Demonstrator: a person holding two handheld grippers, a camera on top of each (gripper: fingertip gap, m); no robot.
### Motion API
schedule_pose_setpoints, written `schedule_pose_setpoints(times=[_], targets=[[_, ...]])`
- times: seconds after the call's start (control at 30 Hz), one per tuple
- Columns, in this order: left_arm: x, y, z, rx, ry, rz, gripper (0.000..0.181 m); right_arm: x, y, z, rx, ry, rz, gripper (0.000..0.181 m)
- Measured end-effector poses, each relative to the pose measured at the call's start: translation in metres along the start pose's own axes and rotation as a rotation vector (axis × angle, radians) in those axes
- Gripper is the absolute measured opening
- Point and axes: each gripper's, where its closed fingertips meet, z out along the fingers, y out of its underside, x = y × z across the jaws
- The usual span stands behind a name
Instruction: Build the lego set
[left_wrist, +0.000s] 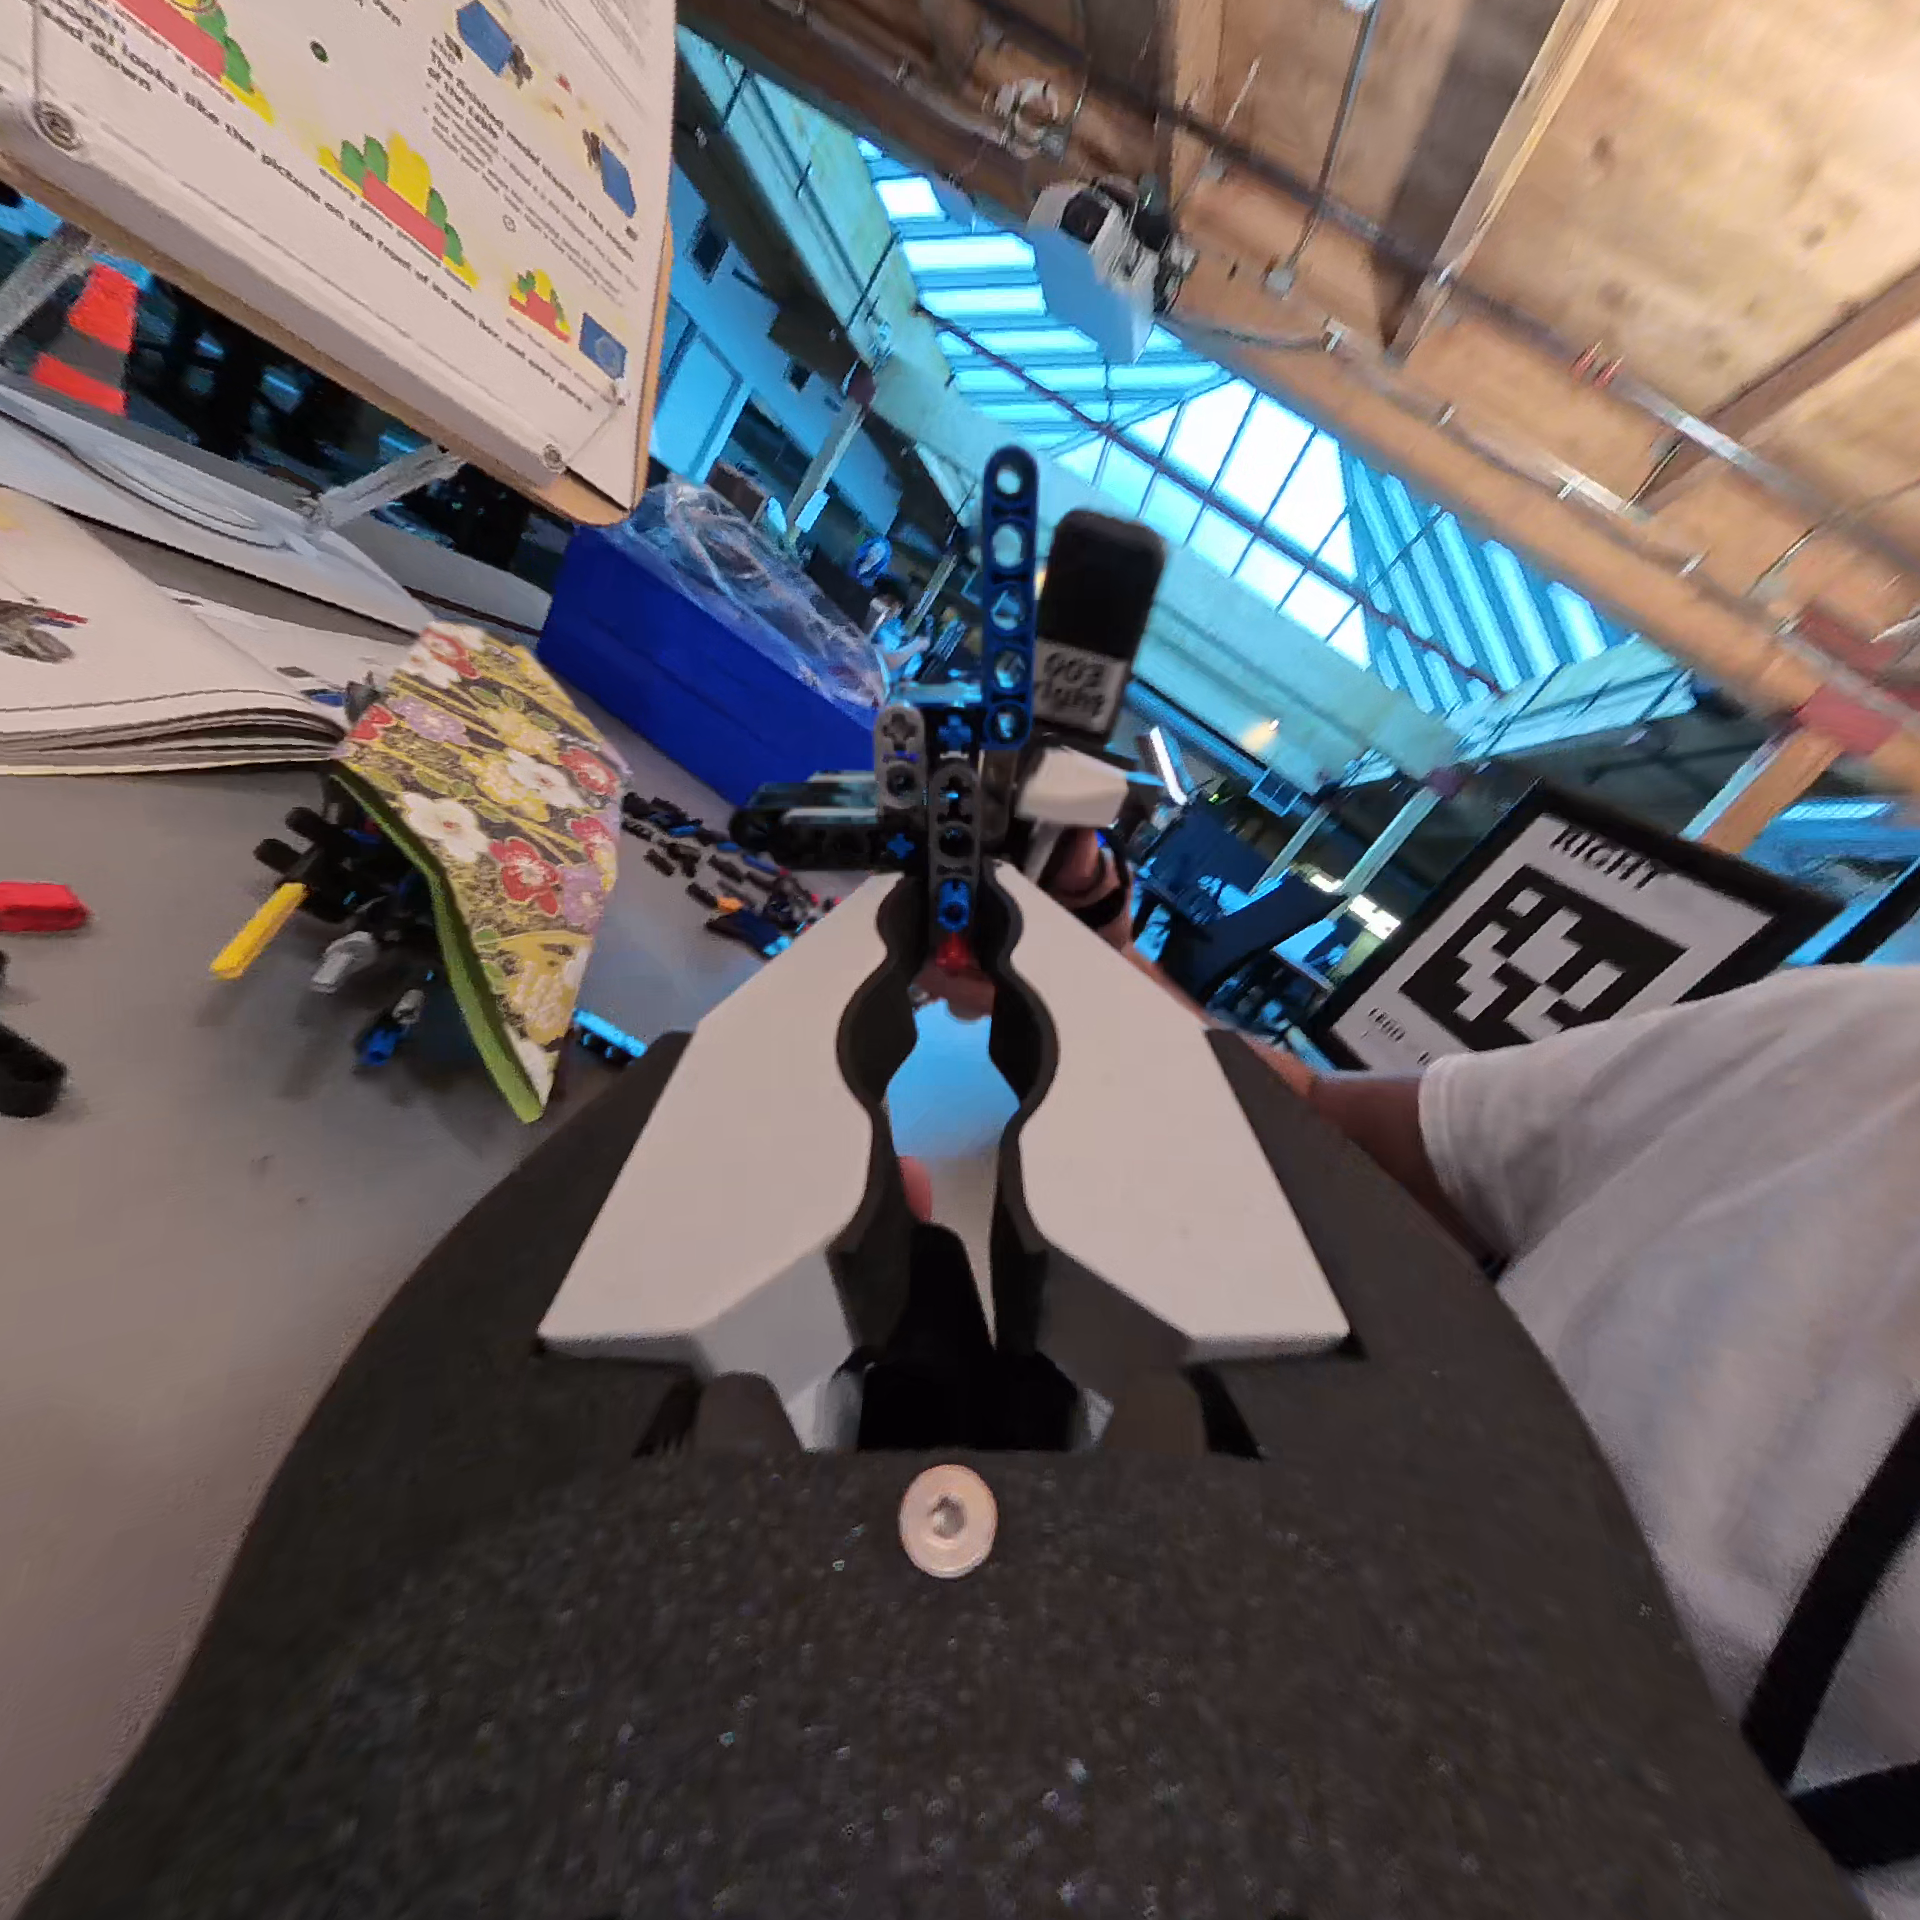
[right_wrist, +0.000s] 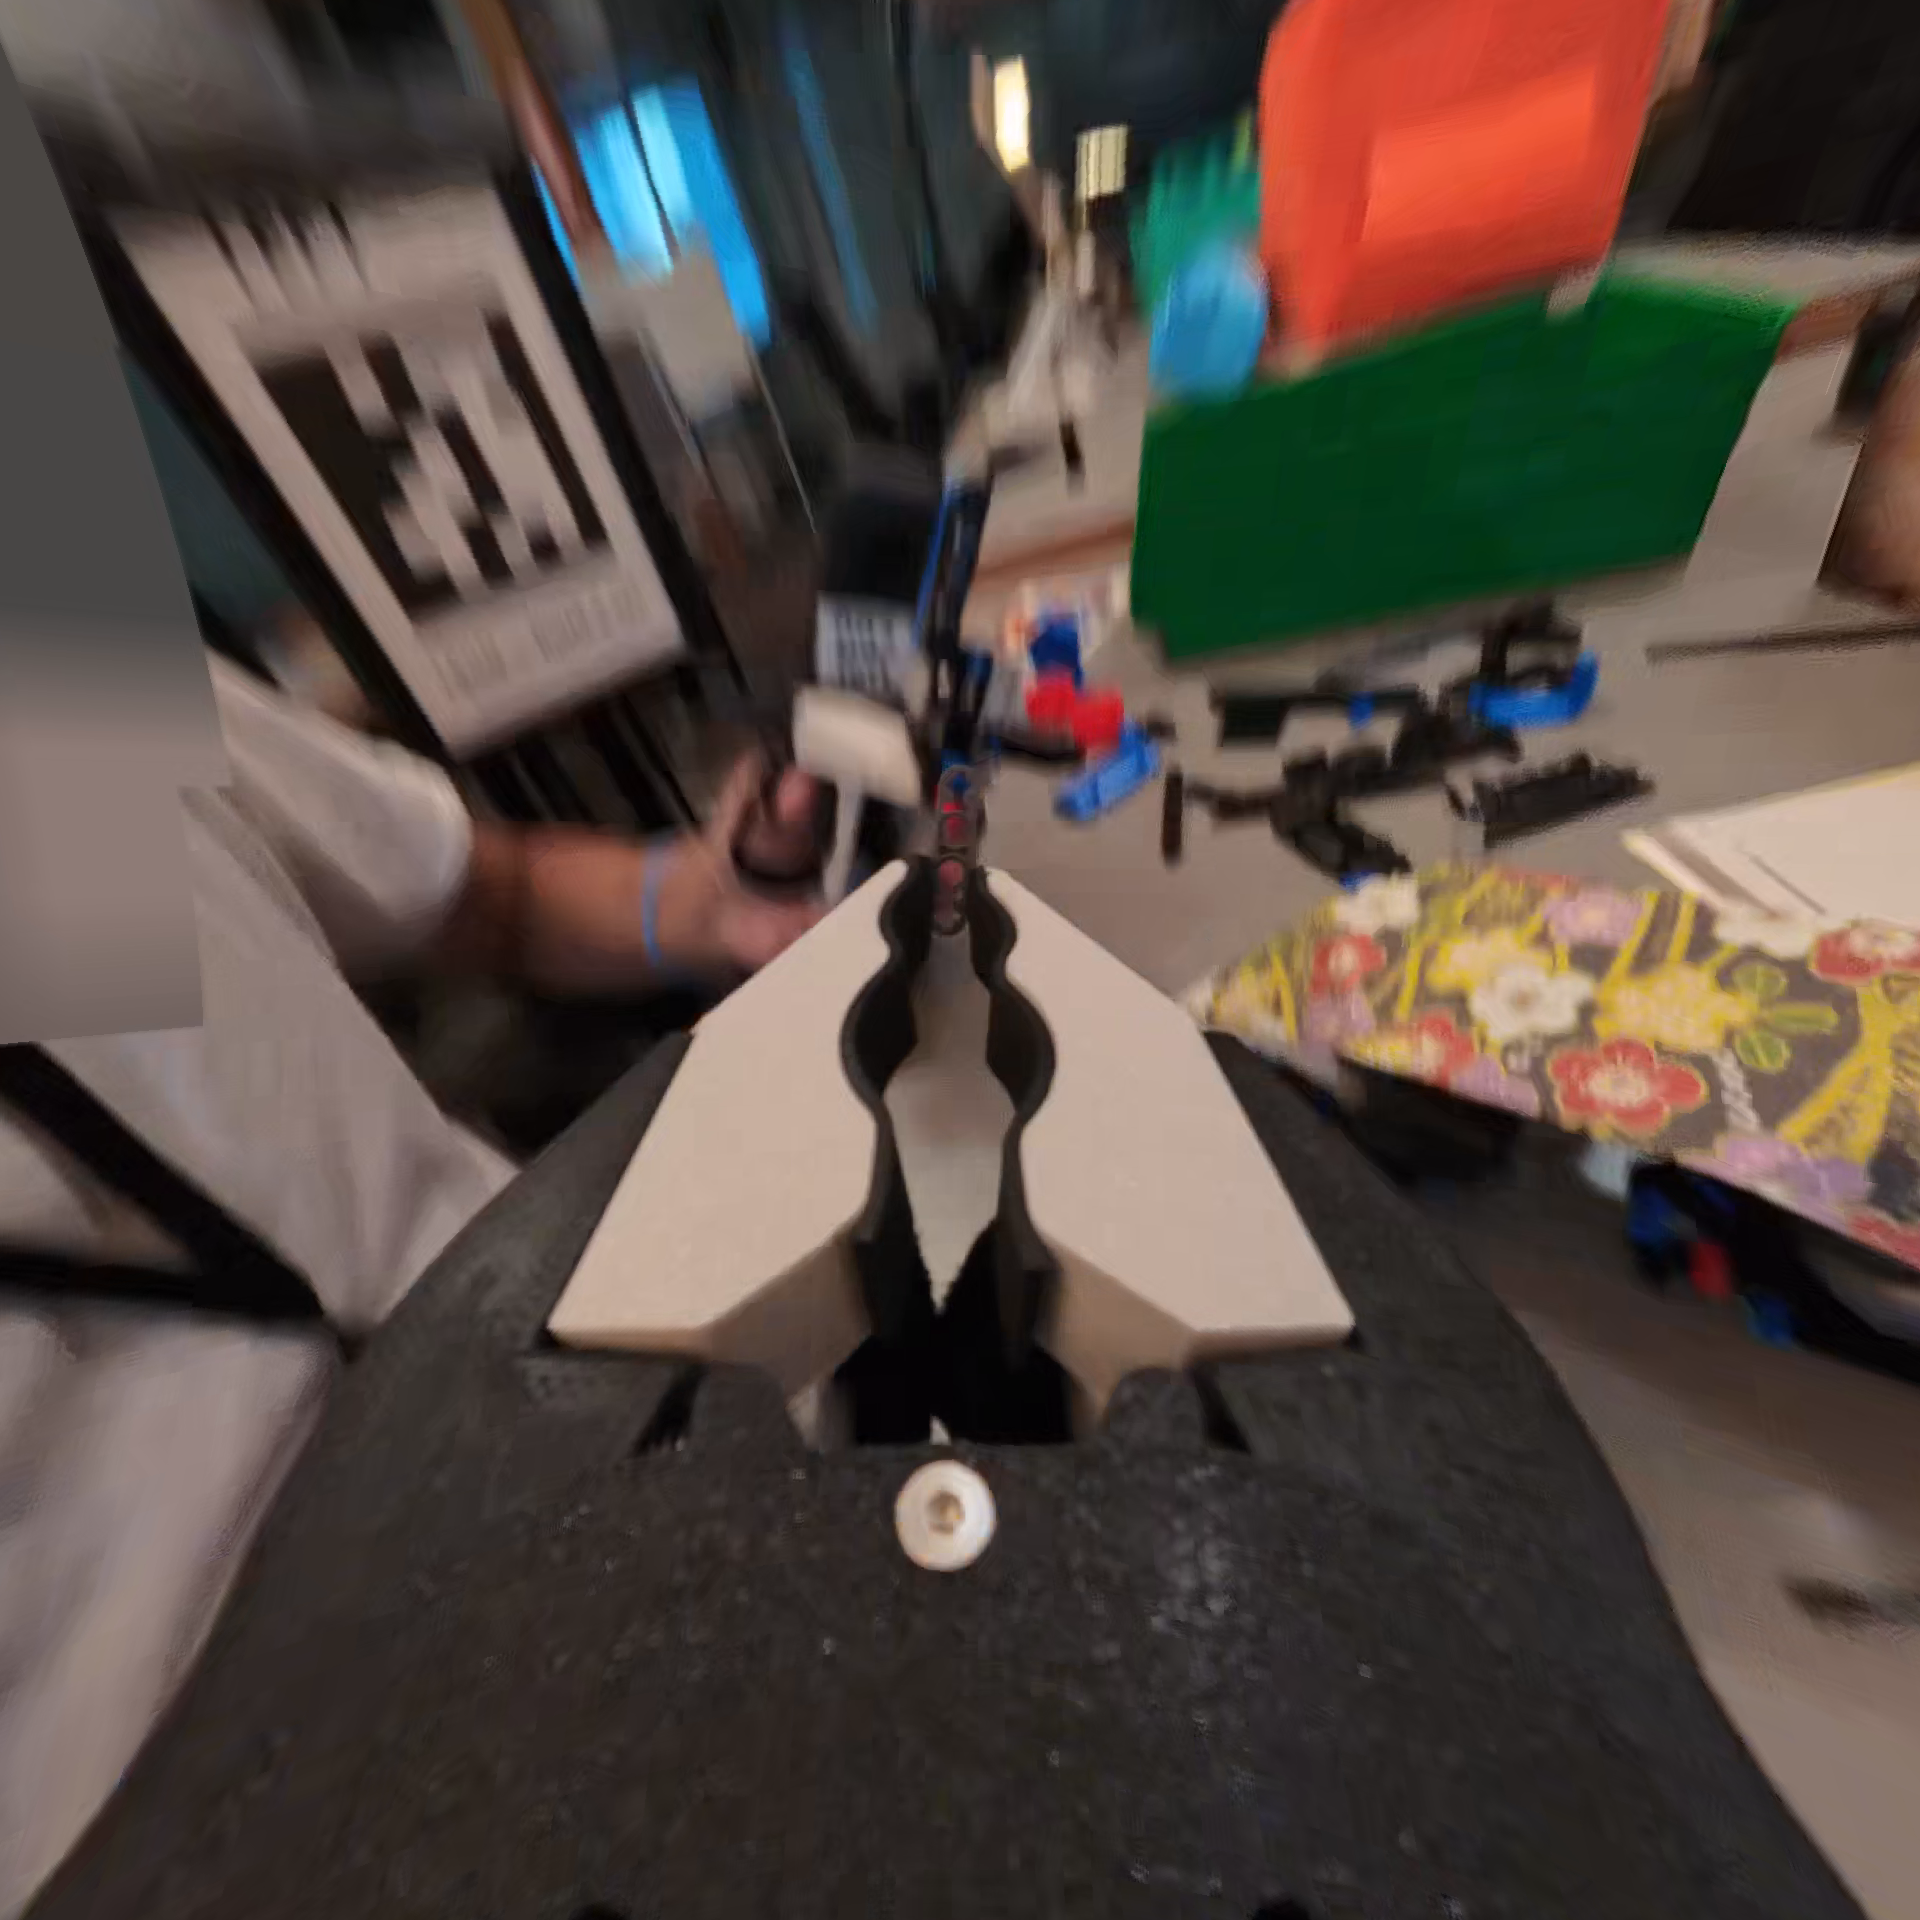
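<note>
Left wrist view: the left gripper (left_wrist: 951, 894) is closed on a small grey-and-blue beam assembly (left_wrist: 951, 790), long axis upright. The right gripper (right_wrist: 948, 883), facing it, pinches the same assembly's red-tipped end.

A: What does the lego assembly (left_wrist: 940, 800) look like?

B: A small cluster of grey and black holed beams with blue pins, held up off the worktop (left_wrist: 156, 1195). A blue beam (left_wrist: 1008, 603) rises from it toward 12 o'clock, and a red piece (left_wrist: 951, 951) sits at its lower end.

A: And the rest of the set?

B: Loose black and blue parts (left_wrist: 727, 862) lie scattered on the worktop toward 9 o'clock, with a yellow piece (left_wrist: 258, 928) and a red piece (left_wrist: 40, 906) farther out.
</note>
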Motion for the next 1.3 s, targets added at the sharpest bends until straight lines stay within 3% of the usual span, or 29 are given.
schedule_pose_setpoints(times=[0.07,0.17,0.4,0.93,1.3], targets=[[0.001,-0.003,0.004,0.031,0.03,-0.016,0.005,0.006,-0.015,0.008,0.155,-0.051,0.138,0.005],[0.007,-0.002,0.009,0.055,0.073,-0.054,0.005,0.005,-0.011,0.021,0.22,-0.101,0.239,0.005],[0.006,0.002,0.013,0.065,0.042,-0.061,0.005,0.0,-0.006,0.024,0.248,-0.163,0.296,0.005],[0.004,0.002,0.012,0.07,0.038,-0.09,0.005,0.0,-0.005,0.026,0.255,-0.153,0.245,0.005],[0.001,0.011,0.014,-0.003,-0.002,-0.076,0.006,0.001,0.005,0.023,0.177,-0.14,0.221,0.006]])
